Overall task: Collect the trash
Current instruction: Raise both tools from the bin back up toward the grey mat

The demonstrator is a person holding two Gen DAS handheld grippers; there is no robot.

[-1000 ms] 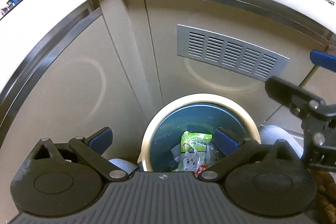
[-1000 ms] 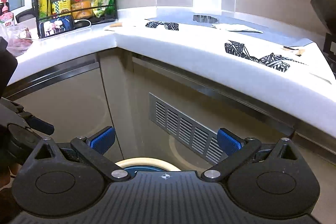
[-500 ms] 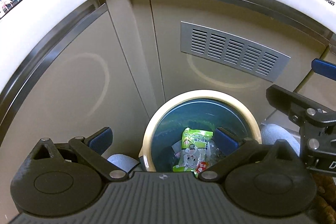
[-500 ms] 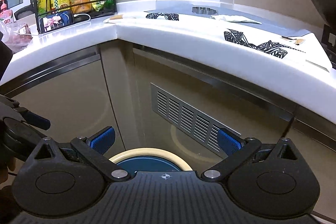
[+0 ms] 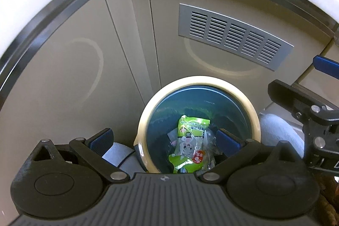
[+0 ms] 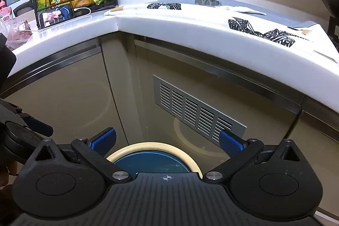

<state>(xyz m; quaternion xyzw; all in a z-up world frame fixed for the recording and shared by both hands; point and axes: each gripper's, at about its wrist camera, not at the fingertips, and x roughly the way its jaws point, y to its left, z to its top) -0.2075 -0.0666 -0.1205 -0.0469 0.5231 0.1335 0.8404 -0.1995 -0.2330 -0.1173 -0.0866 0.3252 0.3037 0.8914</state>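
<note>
Trash bin (image 5: pixel 252 111), cream-rimmed below white counter (image 6: pixel 190 29), containing green wrapper (image 5: pixel 190 141); both grippers (image 5: pixel 164 139) (image 6: pixel 167 139) spread, empty.

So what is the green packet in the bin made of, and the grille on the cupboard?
The green packet looks like thin glossy plastic film: it crinkles and glints. The grille looks like brushed metal, silvery grey with a dull sheen and neat punched slots, though painted plastic is possible.

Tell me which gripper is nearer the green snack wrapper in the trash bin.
Left. The left gripper hangs open right above the trash bin, looking down on the green snack wrapper. The right gripper, also open, sits off to the side, seeing only the bin's rim.
</note>
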